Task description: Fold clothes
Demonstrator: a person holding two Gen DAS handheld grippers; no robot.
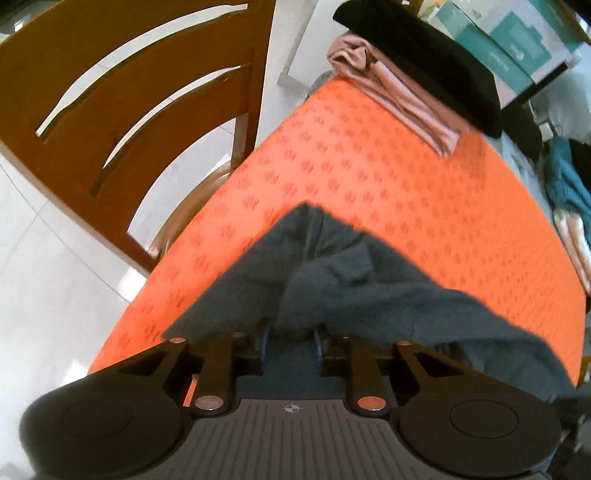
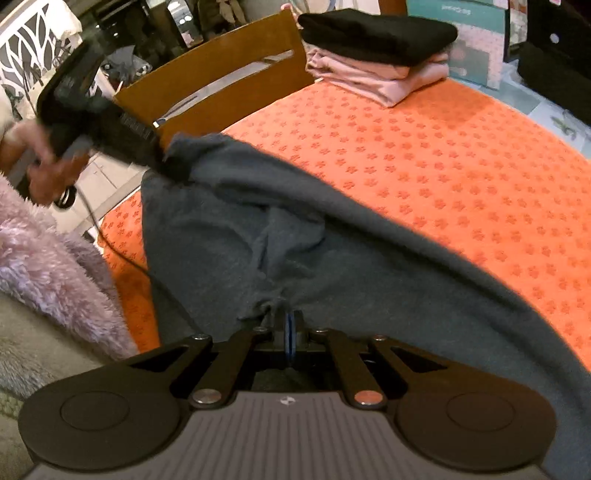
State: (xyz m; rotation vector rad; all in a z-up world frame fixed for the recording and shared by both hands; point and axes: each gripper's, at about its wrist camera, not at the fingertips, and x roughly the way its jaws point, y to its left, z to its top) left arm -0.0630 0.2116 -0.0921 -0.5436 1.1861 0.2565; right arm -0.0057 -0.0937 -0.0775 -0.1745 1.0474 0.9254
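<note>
Two folded garments (image 2: 376, 55) are sitting stacked at the far end; both grippers, left (image 1: 291, 341) and right (image 2: 290, 326), are pinching the unfolded grey garment (image 2: 258, 229), lifting it.

Bright even indoor light, soft shadows; slight motion blur, strong fisheye bending at edges

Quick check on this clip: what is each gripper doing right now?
Left gripper: jaws closed on a bunched fold of the grey garment.
Right gripper: jaws closed on the same garment's edge.

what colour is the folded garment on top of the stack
Black folded garment, lying on a pink one; clearest in the right wrist view.
</note>
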